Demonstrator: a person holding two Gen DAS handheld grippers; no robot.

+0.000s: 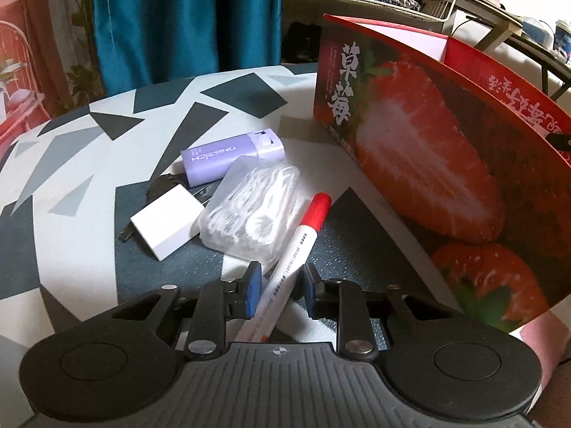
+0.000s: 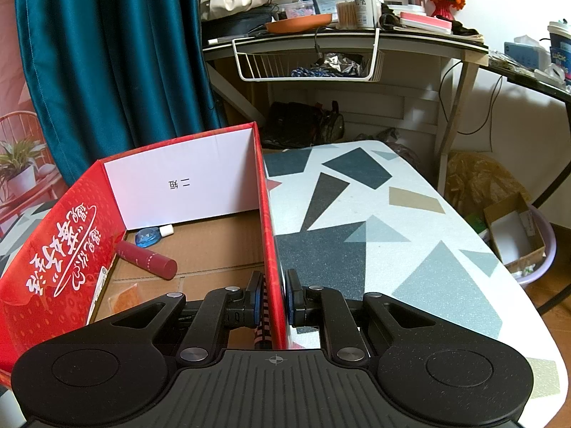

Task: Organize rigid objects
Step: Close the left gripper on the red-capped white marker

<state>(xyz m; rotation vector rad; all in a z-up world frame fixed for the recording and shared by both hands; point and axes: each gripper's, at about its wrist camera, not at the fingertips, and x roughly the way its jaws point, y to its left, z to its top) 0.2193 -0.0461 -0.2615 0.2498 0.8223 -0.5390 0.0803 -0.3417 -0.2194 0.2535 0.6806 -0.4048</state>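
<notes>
In the left wrist view my left gripper [image 1: 280, 285] is open, its jaws either side of a white marker with a red cap [image 1: 296, 249] lying on the table; neither pad touches it. Beyond lie a clear bag of white floss picks [image 1: 251, 210], a white charger plug [image 1: 166, 224] and a purple power bank [image 1: 232, 158]. The red strawberry box [image 1: 446, 164] stands to the right. In the right wrist view my right gripper [image 2: 274, 303] is shut on the box's right wall [image 2: 269, 232]. Inside the box lie a red tube [image 2: 146, 258] and a small blue bottle [image 2: 150, 237].
The table [image 2: 374, 249] has a black, grey and white geometric cloth. Behind it hang a teal curtain [image 2: 107, 53] and a cluttered desk with a white wire basket [image 2: 307, 60]. A bin with a cardboard box [image 2: 517, 235] stands on the floor at right.
</notes>
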